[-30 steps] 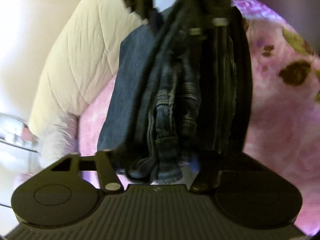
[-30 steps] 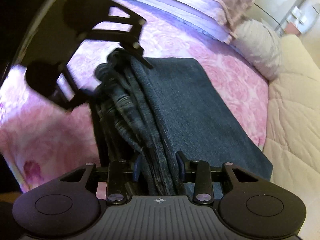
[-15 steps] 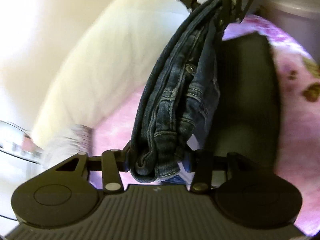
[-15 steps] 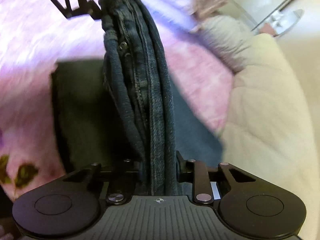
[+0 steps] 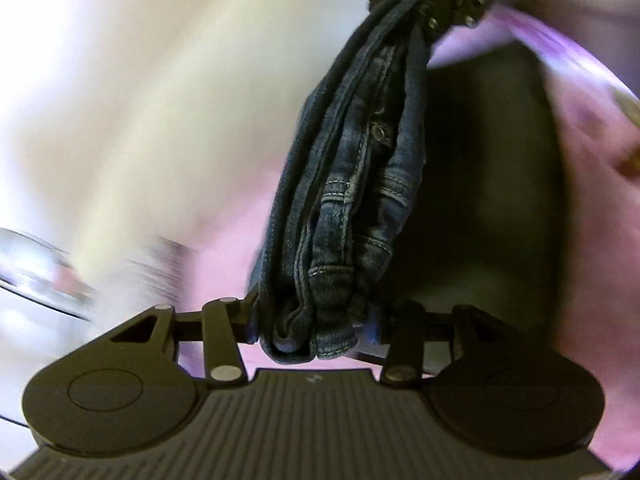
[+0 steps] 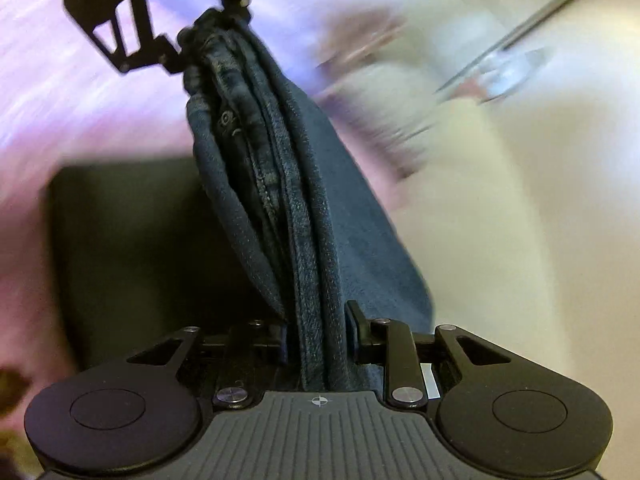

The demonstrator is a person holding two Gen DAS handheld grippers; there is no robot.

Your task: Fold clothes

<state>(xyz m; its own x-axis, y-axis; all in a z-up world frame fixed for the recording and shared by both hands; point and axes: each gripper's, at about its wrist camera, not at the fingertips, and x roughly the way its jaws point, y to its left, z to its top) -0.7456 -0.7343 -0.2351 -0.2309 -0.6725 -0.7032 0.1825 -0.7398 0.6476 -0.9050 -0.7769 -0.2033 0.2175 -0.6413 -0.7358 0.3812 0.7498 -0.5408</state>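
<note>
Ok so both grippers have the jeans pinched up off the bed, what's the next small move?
Probably lower both together and lay the jeans flat on the pink bedspread. The left gripper and right gripper each clamp one end, and the bundle hangs stretched between them.

Jeans (image 5: 352, 200): dark indigo denim, faded paler blue along seams; light tan-grey topstitching in double rows; dull metal rivet at centre. In right wrist view, jeans (image 6: 280, 216) same dark blue, flatter slate-blue panel toward 4 o'clock.

Left gripper (image 5: 316, 328), right gripper (image 6: 318, 344): matte black, silver pin heads; ribbed charcoal-grey housing at 6 o'clock.

Bedspread (image 5: 580, 128): pink-lilac, blurred; olive-brown floral patch at 3 o'clock.

Quilt (image 6: 512, 208): plain cream, toward 3 o'clock.
</note>
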